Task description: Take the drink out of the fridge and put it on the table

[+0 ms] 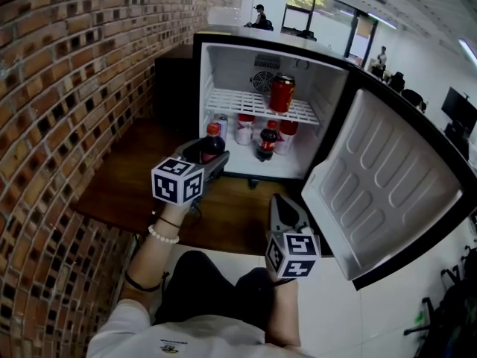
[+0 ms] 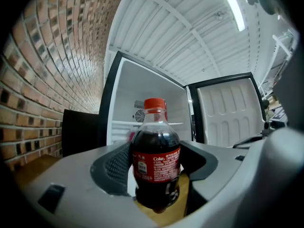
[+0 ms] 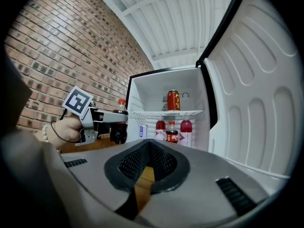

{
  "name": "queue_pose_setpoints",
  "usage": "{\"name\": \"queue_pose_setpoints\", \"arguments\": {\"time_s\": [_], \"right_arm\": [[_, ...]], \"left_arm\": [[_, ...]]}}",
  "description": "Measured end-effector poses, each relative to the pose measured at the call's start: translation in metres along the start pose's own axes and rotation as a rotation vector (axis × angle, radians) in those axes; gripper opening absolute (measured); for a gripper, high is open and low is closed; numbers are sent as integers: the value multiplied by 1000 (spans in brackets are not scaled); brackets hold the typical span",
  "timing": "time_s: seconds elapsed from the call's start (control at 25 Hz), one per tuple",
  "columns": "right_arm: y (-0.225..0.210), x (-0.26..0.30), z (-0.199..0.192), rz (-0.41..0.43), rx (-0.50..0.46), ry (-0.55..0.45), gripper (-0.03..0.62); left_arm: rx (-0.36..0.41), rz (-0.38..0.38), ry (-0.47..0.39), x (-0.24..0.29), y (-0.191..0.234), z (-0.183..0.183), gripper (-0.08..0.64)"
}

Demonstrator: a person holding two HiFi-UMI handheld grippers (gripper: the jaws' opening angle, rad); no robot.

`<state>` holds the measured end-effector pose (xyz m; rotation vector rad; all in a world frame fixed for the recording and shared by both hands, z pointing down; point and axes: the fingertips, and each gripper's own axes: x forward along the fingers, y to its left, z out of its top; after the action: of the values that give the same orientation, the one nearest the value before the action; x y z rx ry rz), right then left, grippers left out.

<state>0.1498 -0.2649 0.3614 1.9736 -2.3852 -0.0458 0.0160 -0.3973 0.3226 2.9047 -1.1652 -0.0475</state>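
Our left gripper [image 1: 214, 155] clamps the cola bottle [image 2: 156, 151] by its body, outside the fridge [image 1: 223, 69] and above the wooden table [image 1: 134, 189]. We should keep it upright, lower it onto bare wood, then release. Our right gripper [image 3: 148, 145] is closed and empty.

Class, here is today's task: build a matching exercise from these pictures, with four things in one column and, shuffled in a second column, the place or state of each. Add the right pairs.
Column A
1. cola bottle
2. red can
3. fridge door
4. right claw

Column B
a. swung open
b. gripped in the left claw
c. holding nothing
d. standing on the upper wire shelf

Pairs: 1-b, 2-d, 3-a, 4-c
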Motion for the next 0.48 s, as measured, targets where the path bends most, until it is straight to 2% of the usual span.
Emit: {"name": "queue_pose_setpoints", "arguments": {"time_s": [0.48], "right_arm": [[3,3,-3,7,-3,10,12]], "left_arm": [[-43,83,77,-20,32,-70,305]]}}
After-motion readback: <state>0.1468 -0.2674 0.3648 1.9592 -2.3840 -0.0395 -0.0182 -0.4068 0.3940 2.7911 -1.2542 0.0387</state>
